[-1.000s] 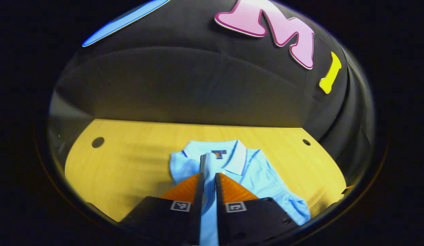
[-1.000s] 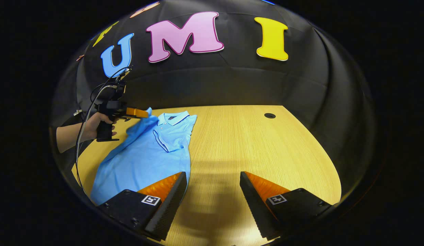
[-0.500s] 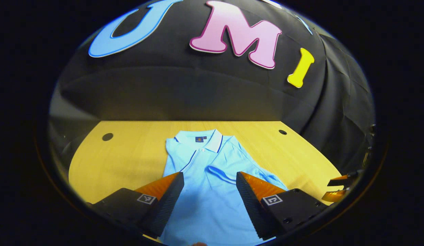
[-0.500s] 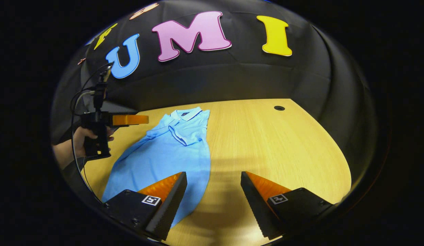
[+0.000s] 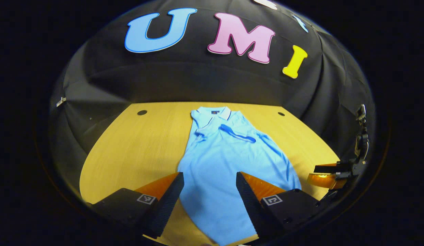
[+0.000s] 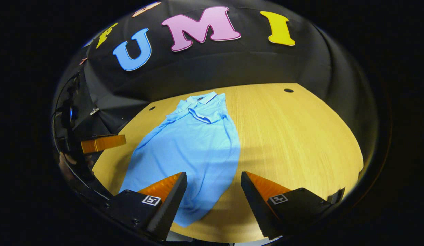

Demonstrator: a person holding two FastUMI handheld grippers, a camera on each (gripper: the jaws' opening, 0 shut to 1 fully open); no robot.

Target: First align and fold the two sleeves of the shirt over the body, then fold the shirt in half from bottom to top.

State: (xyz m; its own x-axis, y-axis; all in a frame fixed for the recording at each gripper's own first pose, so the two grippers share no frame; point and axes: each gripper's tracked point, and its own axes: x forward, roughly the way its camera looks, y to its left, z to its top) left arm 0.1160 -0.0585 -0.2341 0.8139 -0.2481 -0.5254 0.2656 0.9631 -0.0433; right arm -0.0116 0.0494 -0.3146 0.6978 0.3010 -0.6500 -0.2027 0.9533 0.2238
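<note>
Pulled back from the collar since a second ago, the left gripper [image 5: 208, 191] no longer pinches the fabric; its fingers stand wide apart at the bottom of the left gripper view, framing the lower body of the shirt [image 5: 225, 164] without touching it.

Across the wooden table [image 5: 136, 147], the light blue polo shirt lies flat, collar [image 5: 212, 112] toward the upper centre of the frame by the booth wall and hem toward the bottom edge. Both sleeves are folded in over the chest, a dark-trimmed cuff [image 5: 237, 134] lying across the body just below the collar.

At the bottom of the right gripper view, the right gripper [image 6: 213, 191] hangs level above the table with its fingers also spread wide, holding nothing; its left finger [image 6: 164, 198] overlaps the shirt's [image 6: 194, 147] lower corner in the frame, its right finger sits over bare wood [image 6: 300, 136].

Each camera catches the other tool. At the right edge of the left gripper view, the right gripper [image 5: 329, 174] appears side-on near the table's edge. At the left edge of the right gripper view, the left gripper [image 6: 103, 143] juts from shadow, the hand behind it too dark to make out. Small round holes [image 6: 288, 90] dot the table's far corners.
</note>
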